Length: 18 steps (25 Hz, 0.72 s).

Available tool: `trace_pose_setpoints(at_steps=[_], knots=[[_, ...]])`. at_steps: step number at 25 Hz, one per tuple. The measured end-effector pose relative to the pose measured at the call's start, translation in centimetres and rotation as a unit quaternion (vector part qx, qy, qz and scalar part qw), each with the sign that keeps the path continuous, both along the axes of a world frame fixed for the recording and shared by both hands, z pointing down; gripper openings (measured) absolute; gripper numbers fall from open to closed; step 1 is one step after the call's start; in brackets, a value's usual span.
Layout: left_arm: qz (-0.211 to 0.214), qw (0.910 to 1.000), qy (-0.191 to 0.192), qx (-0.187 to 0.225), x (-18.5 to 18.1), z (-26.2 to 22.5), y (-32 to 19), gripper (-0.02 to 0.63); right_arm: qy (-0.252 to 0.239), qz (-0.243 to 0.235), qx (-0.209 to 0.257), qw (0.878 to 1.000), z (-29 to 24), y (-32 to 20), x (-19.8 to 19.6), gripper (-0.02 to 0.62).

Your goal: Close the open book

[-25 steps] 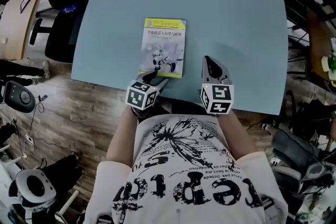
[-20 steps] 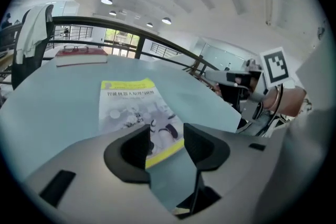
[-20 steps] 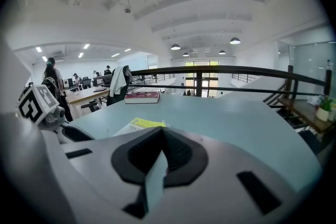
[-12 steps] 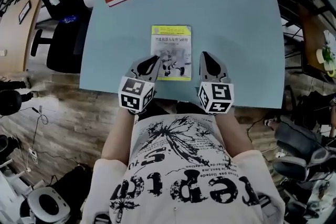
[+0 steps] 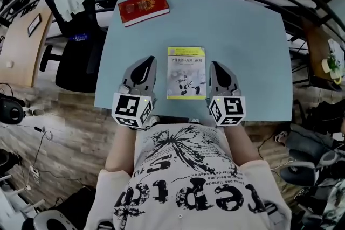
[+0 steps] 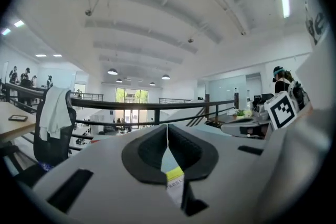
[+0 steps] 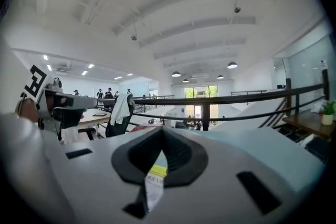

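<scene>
As to the book (image 5: 186, 72): lies flat and closed on the pale blue bench (image 5: 242, 35), yellow-and-white cover up, near the front edge and squarely before the person. Looks finished as far as the task goes: no page raised, no cover standing, nothing left to fold down.

As to the left hand-held gripper (image 5: 148, 61): hovers just beside the book's left edge, apart from it, pointing away from the person. Shows in its own view jaws pressed together at the tips, with nothing pinched between them. Lets only a sliver of the yellow cover show below, through the notch behind the tips.

As to the right hand-held gripper (image 5: 216, 65): mirrors the other just beside the right edge, likewise narrowed to nothing and empty. Flank the book without touching it, probably so as to leave the cover settled and undisturbed. Seem held clear and roughly level, judging by the ceiling and railing across both gripper views.

Farther off, the red book (image 5: 143, 7): sits closed at the far left corner of the bench, well apart, seemingly no part of the job. Off the bench's left side, a chair (image 5: 73, 62) draped with a white garment.

Calls next, most likely, for nothing beyond checking that the cover remains down.
</scene>
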<state>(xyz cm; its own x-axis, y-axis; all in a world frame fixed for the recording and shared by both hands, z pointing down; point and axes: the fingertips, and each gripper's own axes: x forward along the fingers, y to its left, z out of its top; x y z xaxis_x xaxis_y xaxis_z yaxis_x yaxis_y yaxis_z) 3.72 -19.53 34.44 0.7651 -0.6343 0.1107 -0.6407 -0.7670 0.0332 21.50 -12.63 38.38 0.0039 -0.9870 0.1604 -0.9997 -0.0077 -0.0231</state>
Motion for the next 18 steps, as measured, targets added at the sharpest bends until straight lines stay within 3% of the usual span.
trace_pose_setpoints(at_steps=[5, 11, 18], knots=[[-0.005, 0.9991, 0.006, 0.042, -1.4, -2.3, -0.8, 0.021, 0.035, -0.009, 0.028, 0.999, -2.0, -0.5, -1.4, 0.009], [-0.003, 0.9983, 0.019, 0.054, -1.3, -3.3, -1.5, 0.021, 0.046, -0.037, 0.049, 0.997, -3.3, -1.1, -2.6, 0.009], [0.006, 0.998, 0.016, 0.06, -0.3, -3.2, -1.5, 0.021, 0.067, -0.043, 0.039, 0.996, -3.2, -1.4, -2.5, 0.008]])
